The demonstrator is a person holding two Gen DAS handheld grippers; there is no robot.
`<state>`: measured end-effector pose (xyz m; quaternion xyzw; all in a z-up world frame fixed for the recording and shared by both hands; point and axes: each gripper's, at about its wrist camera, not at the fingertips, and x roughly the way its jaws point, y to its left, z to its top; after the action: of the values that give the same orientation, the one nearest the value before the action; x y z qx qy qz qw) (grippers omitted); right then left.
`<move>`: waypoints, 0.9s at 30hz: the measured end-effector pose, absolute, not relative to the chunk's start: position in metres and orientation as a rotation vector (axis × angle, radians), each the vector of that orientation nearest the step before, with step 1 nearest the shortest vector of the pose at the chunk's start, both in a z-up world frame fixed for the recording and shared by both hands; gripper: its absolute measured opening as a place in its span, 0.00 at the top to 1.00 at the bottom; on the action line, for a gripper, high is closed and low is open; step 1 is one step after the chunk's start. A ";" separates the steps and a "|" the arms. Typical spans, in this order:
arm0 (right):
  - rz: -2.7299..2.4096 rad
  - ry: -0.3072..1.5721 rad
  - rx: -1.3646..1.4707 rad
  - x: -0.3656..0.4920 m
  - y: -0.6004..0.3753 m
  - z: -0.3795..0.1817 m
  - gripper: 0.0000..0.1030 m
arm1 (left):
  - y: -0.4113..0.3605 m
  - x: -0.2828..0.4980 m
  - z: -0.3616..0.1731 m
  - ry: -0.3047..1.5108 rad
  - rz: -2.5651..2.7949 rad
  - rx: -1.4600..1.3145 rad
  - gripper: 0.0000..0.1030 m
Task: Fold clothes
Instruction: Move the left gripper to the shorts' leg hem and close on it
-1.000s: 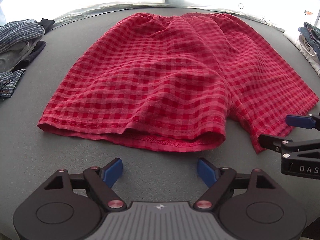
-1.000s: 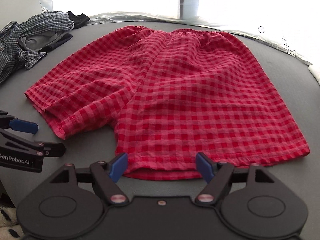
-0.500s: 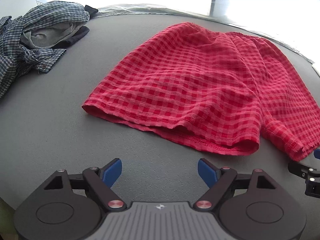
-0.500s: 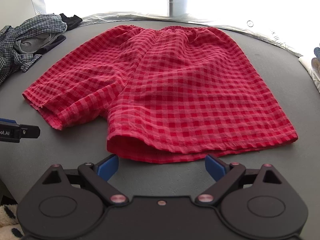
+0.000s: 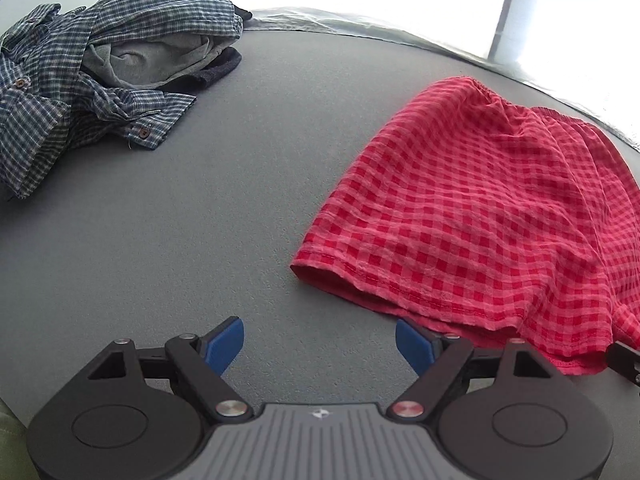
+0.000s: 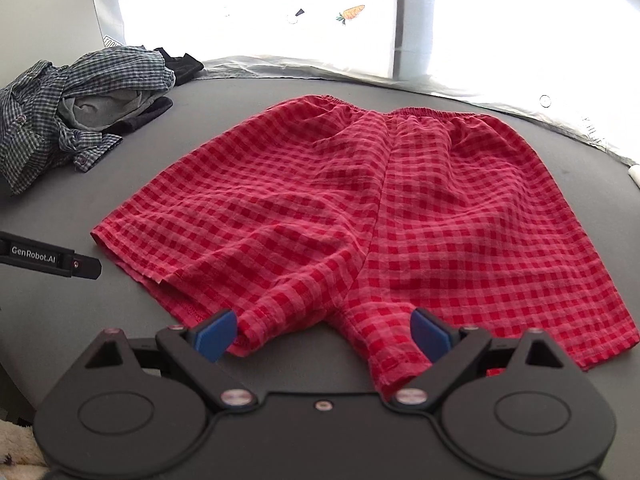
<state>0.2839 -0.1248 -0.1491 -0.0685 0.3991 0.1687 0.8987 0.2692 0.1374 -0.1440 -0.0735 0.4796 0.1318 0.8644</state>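
Red checked shorts (image 6: 400, 208) lie spread flat on the grey table (image 6: 200, 360), waistband at the far side, both leg hems toward me. My right gripper (image 6: 324, 332) hovers open above the crotch; its blue pads (image 6: 216, 334) stand over the inner hems of the two legs and grip nothing. In the left wrist view the shorts (image 5: 480, 208) fill the right side. My left gripper (image 5: 320, 342) is open over bare table (image 5: 200, 220), its right pad just before the left leg's hem. One of its fingers (image 6: 80, 267) shows left of the shorts.
A crumpled blue checked shirt (image 5: 80, 60) over a grey garment (image 5: 152, 60) and a dark one is piled at the far left, also visible as the pile (image 6: 60, 112). A pale carrot-print sheet (image 6: 352, 12) hangs behind the table. Something white (image 6: 634, 172) sits at the right edge.
The left gripper has swung left, off the middle of the left leg's hem toward its outer corner. The right gripper has shifted left from the right leg's hem to the crotch and opened wider.
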 end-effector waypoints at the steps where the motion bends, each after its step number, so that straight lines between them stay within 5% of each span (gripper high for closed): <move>1: 0.339 0.836 -0.163 0.284 -0.117 -0.151 0.08 | 0.143 0.274 -0.144 1.006 0.264 -0.153 0.19; 15: 0.032 0.847 -0.500 0.279 -0.072 -0.170 0.07 | 0.176 0.320 -0.161 1.043 0.053 -0.118 0.22; 18: -0.019 0.787 -0.564 0.277 -0.064 -0.168 0.07 | 0.176 0.325 -0.161 1.043 0.010 -0.107 0.43; 22: -0.131 0.760 -0.647 0.276 -0.065 -0.171 0.06 | 0.184 0.326 -0.160 1.032 0.016 -0.110 0.96; 27: -0.230 0.763 -0.580 0.267 -0.077 -0.166 0.06 | 0.204 0.320 -0.160 1.030 0.035 -0.158 1.00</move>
<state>0.2666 -0.0770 -0.1663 -0.2785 0.3662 -0.1102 0.8810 0.3201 0.2036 -0.1601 -0.0756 0.4919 0.0169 0.8672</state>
